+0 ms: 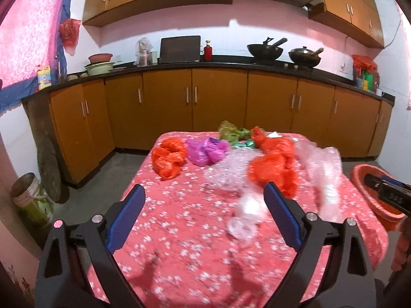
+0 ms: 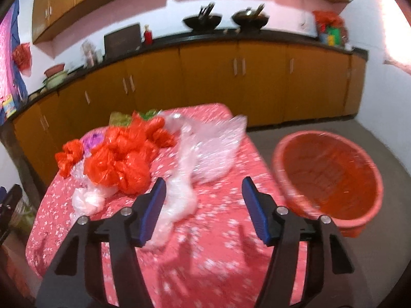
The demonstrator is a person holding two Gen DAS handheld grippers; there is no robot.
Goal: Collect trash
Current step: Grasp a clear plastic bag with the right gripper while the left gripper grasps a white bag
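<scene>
Left gripper (image 1: 204, 197) and right gripper (image 2: 203, 188), jaws spread and empty, above crumpled orange plastic bags (image 2: 120, 159) and clear plastic film (image 2: 185, 187) on floral red tablecloth (image 1: 179, 243); round orange plastic basin (image 2: 331, 177) beside it.

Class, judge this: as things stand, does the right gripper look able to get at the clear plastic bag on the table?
Probably yes. The right gripper is open, and the clear plastic bag lies just ahead beside its left finger, with nothing covering it.

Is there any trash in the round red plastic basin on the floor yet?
No, the round red plastic basin shows only its bare ribbed inside in the right wrist view.
</scene>
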